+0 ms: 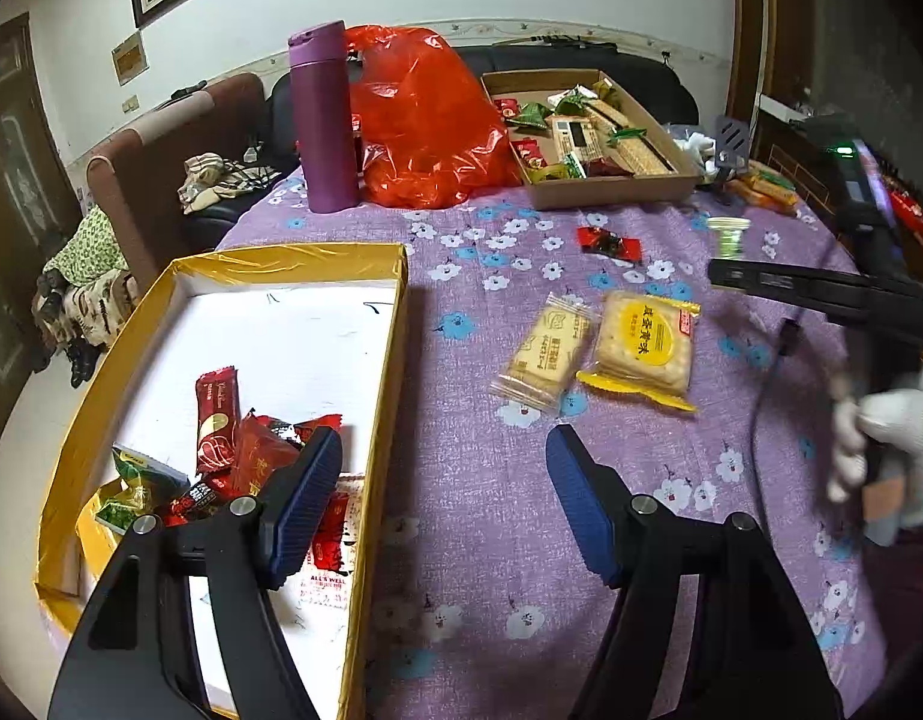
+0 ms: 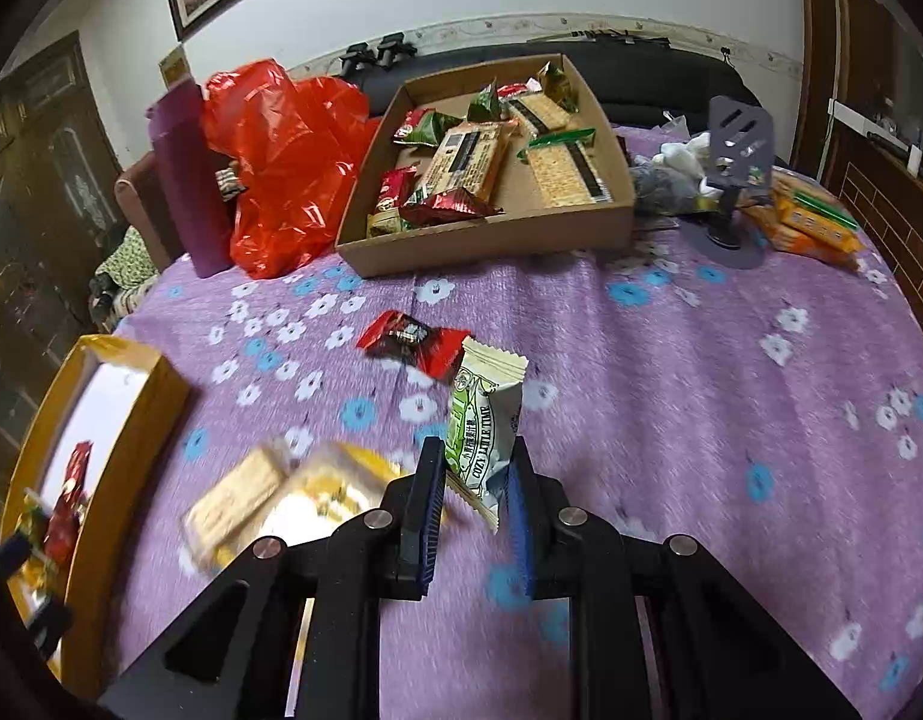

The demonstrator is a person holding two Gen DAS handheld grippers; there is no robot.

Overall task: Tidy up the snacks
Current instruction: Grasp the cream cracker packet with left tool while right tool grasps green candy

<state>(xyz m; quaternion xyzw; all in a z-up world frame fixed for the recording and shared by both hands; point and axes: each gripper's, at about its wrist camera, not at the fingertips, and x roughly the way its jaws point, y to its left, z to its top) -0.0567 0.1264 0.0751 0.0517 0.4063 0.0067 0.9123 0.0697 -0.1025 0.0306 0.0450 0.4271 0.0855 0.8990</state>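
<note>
The right tool [image 2: 476,498] is clenched on a green-and-white snack packet [image 2: 484,420], gripping only its lower end, so the packet stands tall above the jaws, lifted over the middle of the surface [image 2: 701,360]. Risk: the thin wrapper can slip or swing out during transfer. The left tool [image 1: 443,480] is released and empty, one finger above the yellow box [image 1: 395,324] at the left edge. Risk: both tools converging on the box may collide, or the packet may catch its wall.
</note>
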